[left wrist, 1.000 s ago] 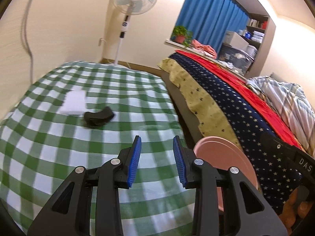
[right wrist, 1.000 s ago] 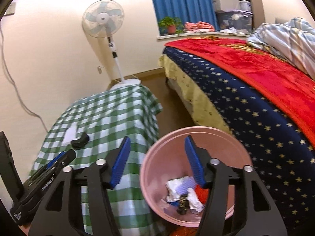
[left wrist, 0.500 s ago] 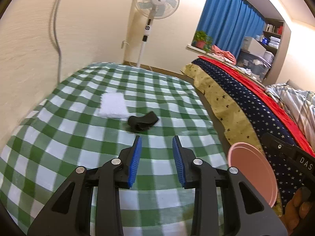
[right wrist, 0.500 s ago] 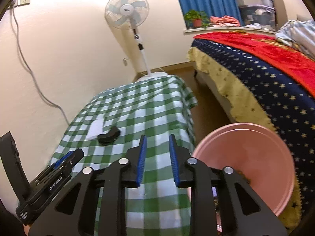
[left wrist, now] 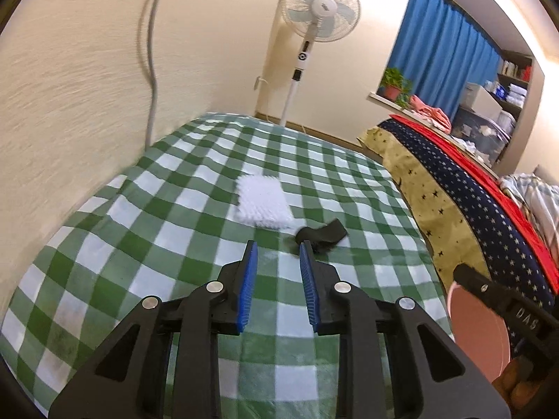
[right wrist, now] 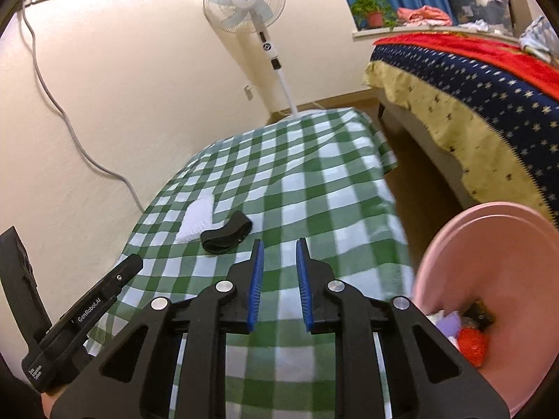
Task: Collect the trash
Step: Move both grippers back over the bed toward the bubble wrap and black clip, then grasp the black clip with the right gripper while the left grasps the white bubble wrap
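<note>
A white fluffy pad (left wrist: 262,203) and a black band (left wrist: 321,235) lie side by side on the green checked tablecloth (left wrist: 146,244). My left gripper (left wrist: 277,255) is open and empty, just short of the black band. My right gripper (right wrist: 278,253) is open and empty over the cloth, to the right of the black band (right wrist: 226,232) and white pad (right wrist: 196,218). The pink bin (right wrist: 489,279) stands at the lower right beside the table and holds crumpled trash (right wrist: 468,335).
A standing fan (left wrist: 316,24) is behind the table by the wall. A bed with a starred blue and red cover (right wrist: 471,80) runs along the right, with a floor gap between it and the table. A cable (right wrist: 70,125) hangs on the left wall.
Both grippers swung left from the bin toward the table and closer to the white pad and black band. The right gripper's jaws narrowed from wide open.
</note>
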Available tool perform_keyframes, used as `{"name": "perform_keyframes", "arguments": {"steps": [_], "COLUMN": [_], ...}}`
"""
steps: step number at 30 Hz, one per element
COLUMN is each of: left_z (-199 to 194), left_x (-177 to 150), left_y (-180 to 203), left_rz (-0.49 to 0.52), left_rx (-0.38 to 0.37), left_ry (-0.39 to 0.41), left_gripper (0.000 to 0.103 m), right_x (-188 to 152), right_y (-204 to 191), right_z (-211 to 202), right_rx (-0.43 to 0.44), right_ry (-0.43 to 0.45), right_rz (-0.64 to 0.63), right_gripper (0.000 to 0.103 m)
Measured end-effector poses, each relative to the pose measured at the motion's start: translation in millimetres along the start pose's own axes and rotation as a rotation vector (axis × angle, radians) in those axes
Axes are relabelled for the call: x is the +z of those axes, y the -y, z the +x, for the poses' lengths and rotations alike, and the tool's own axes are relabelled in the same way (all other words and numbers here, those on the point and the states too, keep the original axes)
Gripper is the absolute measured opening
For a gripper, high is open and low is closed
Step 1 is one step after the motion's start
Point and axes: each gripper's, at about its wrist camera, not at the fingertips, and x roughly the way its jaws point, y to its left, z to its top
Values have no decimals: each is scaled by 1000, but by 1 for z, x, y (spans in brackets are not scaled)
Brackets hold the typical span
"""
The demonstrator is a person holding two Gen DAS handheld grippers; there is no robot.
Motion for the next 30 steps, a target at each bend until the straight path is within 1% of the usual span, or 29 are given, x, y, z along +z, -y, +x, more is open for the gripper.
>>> {"name": "perform_keyframes", "arguments": {"steps": [4, 5, 11, 17, 20, 21, 24, 27, 29, 30], "left_z": [11, 13, 37, 60, 69, 72, 82, 95, 104, 106], "left_x": [7, 9, 21, 28, 31, 32, 34, 35, 36, 35], "left_y": [-10, -10, -18, -26, -26, -27, -28, -30, -31, -31], "left_rz": [-43, -45, -64, -83, -84, -85, -94, -110, -125, -125], "left_rx": [10, 10, 23, 36, 33, 33, 33, 36, 36, 45], "left_ry": [-10, -11, -27, -54, -68, -73, -91, -126, -150, -155], "left_gripper": [25, 25, 25, 25, 25, 25, 25, 25, 26, 29], "right_x": [6, 8, 24, 29, 31, 31, 32, 32, 30, 29], "right_y": [-10, -13, -26, -28, -28, -28, -29, -31, -32, -31], "right_z": [20, 25, 59, 98, 113, 117, 131, 142, 149, 152], "right_rx": [28, 34, 62, 76, 79, 82, 89, 97, 99, 100], "right_ry": [-14, -18, -43, -106, -131, -138, -166, -199, -223, -234], "right_rz": [3, 3, -21, -20, -21, -19, -19, -26, -33, -33], "right_gripper": [20, 22, 24, 26, 41, 42, 42, 42, 42, 41]}}
